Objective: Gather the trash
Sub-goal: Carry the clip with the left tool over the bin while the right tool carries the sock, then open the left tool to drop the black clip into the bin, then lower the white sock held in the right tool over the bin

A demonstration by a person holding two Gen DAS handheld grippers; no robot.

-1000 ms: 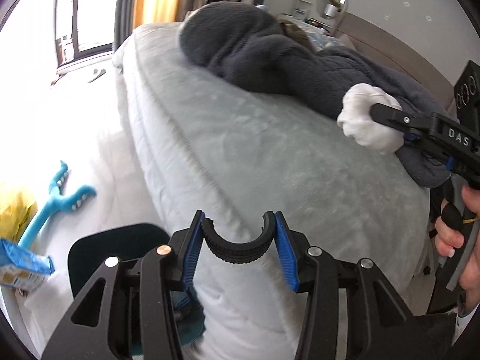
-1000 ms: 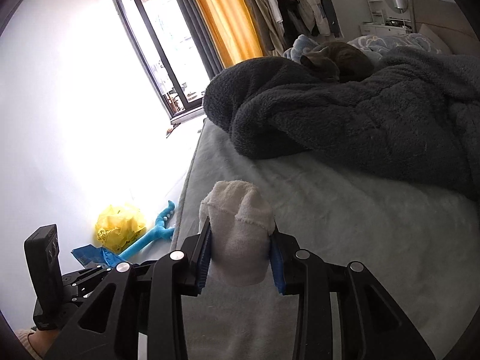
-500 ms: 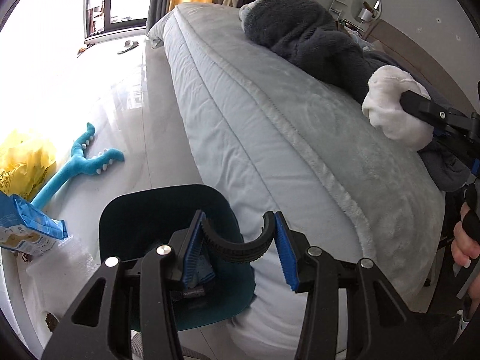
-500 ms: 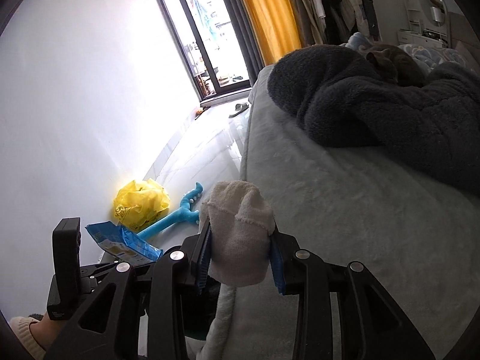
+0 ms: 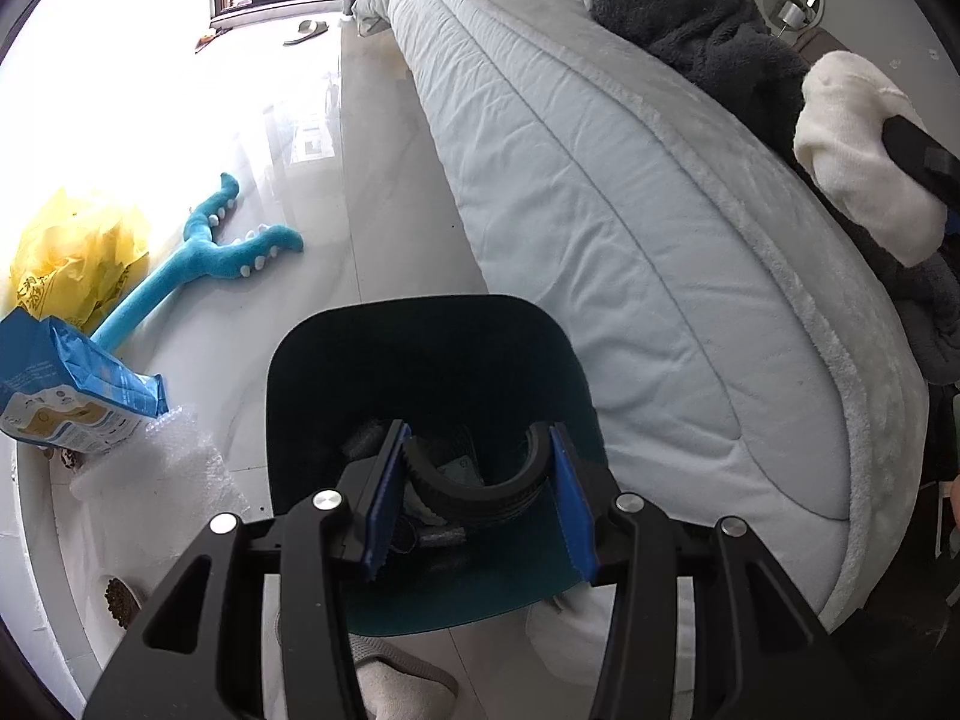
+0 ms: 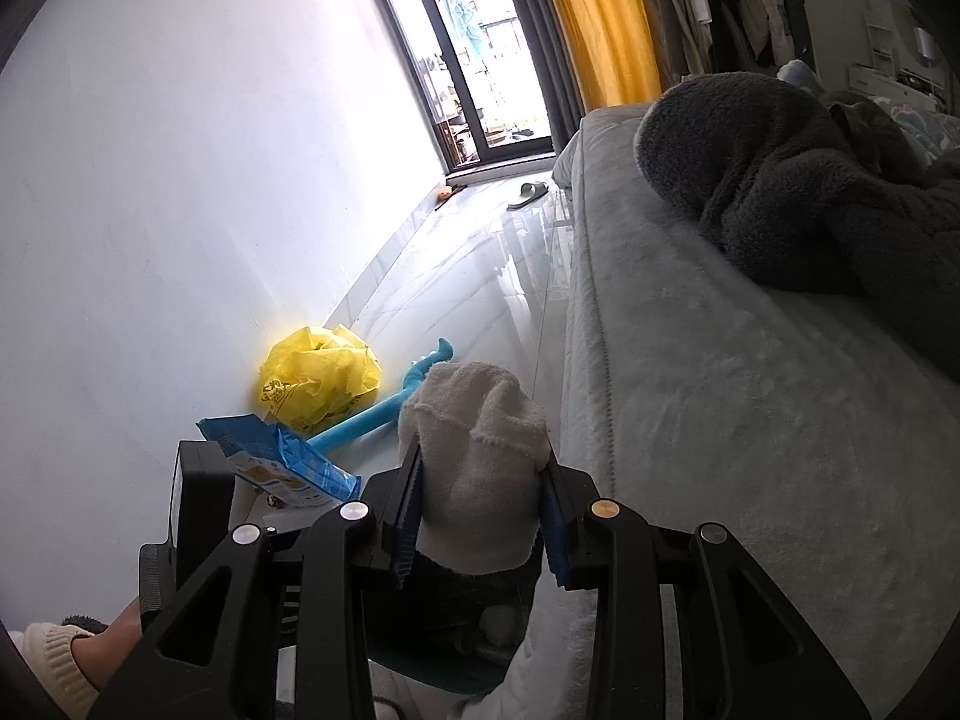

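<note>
- Right gripper (image 6: 480, 516) is clamped on a soft, light white sock (image 6: 480, 468); mid-body grip suits it.
- Left gripper (image 5: 477, 495) pinches a stiff curved black rubber piece (image 5: 480, 489) over the near teal bin (image 5: 336, 336).

Teal bin (image 5: 336, 360), white sock (image 6: 480, 462), yellow bag (image 6: 318, 378), blue plush toy (image 5: 198, 258), pale grey bedspread (image 5: 600, 210), orange curtain (image 6: 600, 18)

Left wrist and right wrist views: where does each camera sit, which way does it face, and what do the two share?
Left wrist: on the left gripper, tilted down over the teal bin beside the bed; it clamps a black curved piece.
Right wrist: on the right gripper, facing along the floor toward the window; it clamps a white sock; a hand shows lower left.
Shared: bed, yellow bag, blue toy, sock.
</note>
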